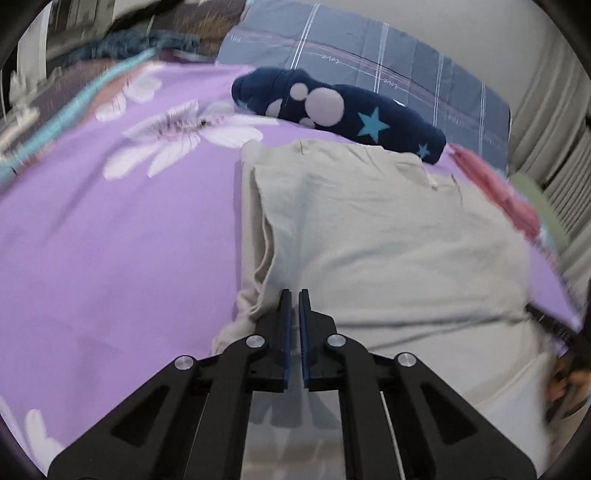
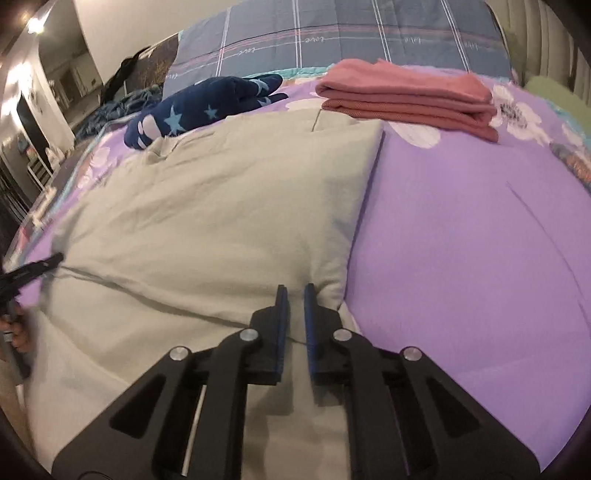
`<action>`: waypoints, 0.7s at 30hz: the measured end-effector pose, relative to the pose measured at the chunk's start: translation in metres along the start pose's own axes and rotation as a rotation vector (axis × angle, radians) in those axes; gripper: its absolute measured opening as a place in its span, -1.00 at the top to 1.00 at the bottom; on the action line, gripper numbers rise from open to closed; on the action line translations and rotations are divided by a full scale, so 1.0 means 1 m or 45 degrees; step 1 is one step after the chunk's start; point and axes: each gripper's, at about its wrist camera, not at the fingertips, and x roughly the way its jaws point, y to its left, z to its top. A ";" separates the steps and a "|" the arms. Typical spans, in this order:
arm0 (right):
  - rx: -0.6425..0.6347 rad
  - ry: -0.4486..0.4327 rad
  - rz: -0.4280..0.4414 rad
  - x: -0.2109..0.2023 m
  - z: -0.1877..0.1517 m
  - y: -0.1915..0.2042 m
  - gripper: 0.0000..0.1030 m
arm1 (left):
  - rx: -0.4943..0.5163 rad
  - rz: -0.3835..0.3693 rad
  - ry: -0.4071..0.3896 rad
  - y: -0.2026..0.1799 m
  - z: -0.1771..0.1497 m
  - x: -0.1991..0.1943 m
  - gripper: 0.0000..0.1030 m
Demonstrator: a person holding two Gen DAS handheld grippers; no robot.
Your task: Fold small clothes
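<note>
A beige garment lies spread flat on the purple floral bedsheet. My left gripper is shut on its near left corner, where the cloth bunches around the narrow jaws. In the right wrist view my right gripper is shut on the near right corner of the same beige garment. A taut crease runs across the cloth from it to the left gripper at the far left edge. The right gripper shows blurred at the right edge of the left wrist view.
A navy garment with stars and dots lies rumpled beyond the beige one. A folded pink stack sits at the back right. A grey plaid quilt covers the far end of the bed. A person's hand holds the left tool.
</note>
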 end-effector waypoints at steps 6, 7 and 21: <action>0.033 0.019 0.050 -0.002 0.002 -0.012 0.79 | 0.026 -0.013 -0.107 -0.010 0.000 -0.030 0.71; 0.019 0.017 0.041 -0.002 0.000 -0.011 0.79 | 0.046 -0.002 -0.136 -0.013 0.001 -0.036 0.67; 0.182 -0.048 0.094 -0.089 -0.082 -0.023 0.82 | 0.173 0.033 -0.075 -0.024 -0.065 -0.074 0.05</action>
